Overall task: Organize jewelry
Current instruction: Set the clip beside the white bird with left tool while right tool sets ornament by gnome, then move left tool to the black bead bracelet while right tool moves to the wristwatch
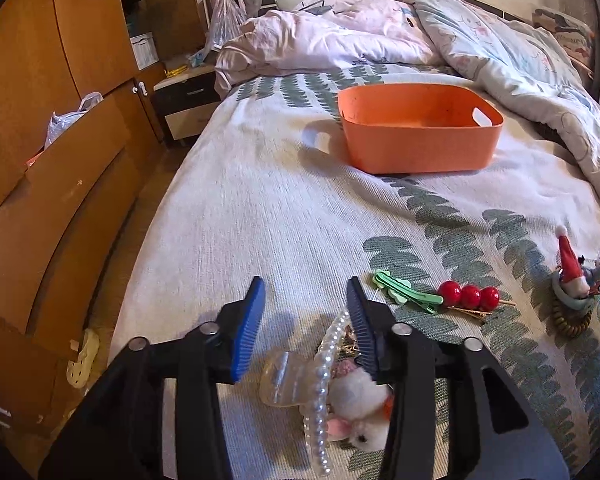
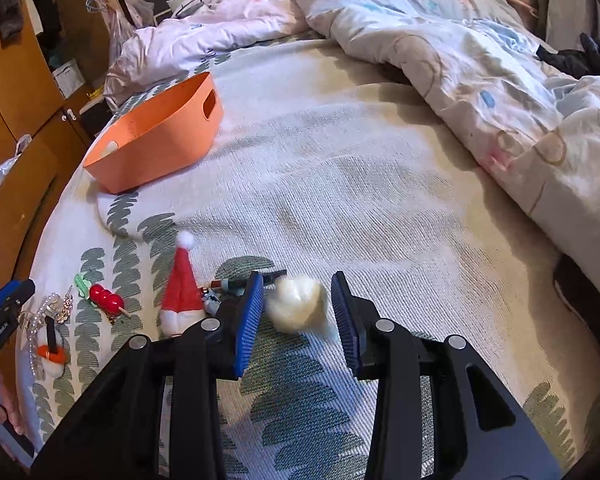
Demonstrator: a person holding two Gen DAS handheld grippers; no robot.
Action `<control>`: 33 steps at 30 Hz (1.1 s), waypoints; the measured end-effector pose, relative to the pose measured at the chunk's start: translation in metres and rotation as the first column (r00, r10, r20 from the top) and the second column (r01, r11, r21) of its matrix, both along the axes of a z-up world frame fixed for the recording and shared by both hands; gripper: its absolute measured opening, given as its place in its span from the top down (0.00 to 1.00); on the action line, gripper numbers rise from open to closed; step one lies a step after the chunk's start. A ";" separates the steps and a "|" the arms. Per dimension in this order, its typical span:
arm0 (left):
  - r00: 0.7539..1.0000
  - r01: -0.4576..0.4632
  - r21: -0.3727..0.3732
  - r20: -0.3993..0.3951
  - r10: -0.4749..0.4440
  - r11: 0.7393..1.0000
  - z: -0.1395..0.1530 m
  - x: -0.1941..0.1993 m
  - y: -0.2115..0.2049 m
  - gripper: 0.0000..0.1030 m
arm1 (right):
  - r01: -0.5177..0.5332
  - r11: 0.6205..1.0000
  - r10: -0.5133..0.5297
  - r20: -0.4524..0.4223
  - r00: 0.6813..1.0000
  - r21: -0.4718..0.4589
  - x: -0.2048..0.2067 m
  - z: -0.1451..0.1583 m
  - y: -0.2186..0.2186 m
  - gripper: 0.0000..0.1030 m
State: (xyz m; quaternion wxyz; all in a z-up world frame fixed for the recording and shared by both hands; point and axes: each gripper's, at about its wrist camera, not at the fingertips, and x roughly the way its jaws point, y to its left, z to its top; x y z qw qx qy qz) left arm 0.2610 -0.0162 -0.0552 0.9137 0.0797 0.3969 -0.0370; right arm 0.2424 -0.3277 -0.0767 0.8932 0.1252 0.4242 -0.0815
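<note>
An orange basket (image 1: 420,148) stands empty on the bed; it also shows in the right wrist view (image 2: 156,148). My left gripper (image 1: 306,300) is open just above a pearl claw clip (image 1: 320,384) and a white plush bunny clip (image 1: 360,412). A green clip (image 1: 404,290), a red bead pin (image 1: 468,296) and a Santa hat clip (image 1: 570,264) lie to its right. My right gripper (image 2: 297,290) is open around a white pompom (image 2: 298,306) on the bedspread. The Santa hat clip (image 2: 182,292) stands left of it.
A rumpled duvet (image 1: 500,52) covers the far and right side of the bed. A wooden wardrobe (image 1: 40,140) and nightstand (image 1: 188,100) stand beyond the bed's left edge. A coiled hair tie (image 1: 570,320) lies under the Santa hat clip.
</note>
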 end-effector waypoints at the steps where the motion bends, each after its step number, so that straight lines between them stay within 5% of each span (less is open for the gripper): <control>1: 1.000 -0.003 0.001 0.003 0.003 1.000 0.001 0.000 0.001 0.51 | 0.002 1.000 -0.002 -0.003 1.000 0.002 0.000 0.000 0.000 0.56; 4: 1.000 -0.013 -0.015 0.016 0.013 1.000 0.007 -0.003 0.004 0.43 | 0.013 1.000 -0.014 0.026 1.000 0.018 -0.005 0.008 -0.002 0.41; 9: 0.998 -0.038 -0.033 0.048 0.039 0.999 0.024 -0.010 0.012 0.34 | 0.018 1.000 -0.020 0.105 0.994 0.022 -0.017 0.035 0.000 0.33; 15: 0.991 -0.066 -0.032 0.114 0.070 0.997 0.052 -0.036 0.020 0.21 | -0.006 0.998 -0.004 0.182 0.983 0.056 -0.039 0.070 0.008 0.32; 23: 0.979 -0.065 -0.015 0.194 0.066 0.998 0.067 -0.101 0.014 0.16 | -0.050 0.998 0.040 0.238 0.970 0.034 -0.081 0.093 0.029 0.31; 33: 0.986 -0.075 -0.054 0.142 0.082 0.996 0.048 -0.160 0.013 0.15 | -0.090 0.994 0.074 0.235 0.969 0.057 -0.147 0.090 0.047 0.30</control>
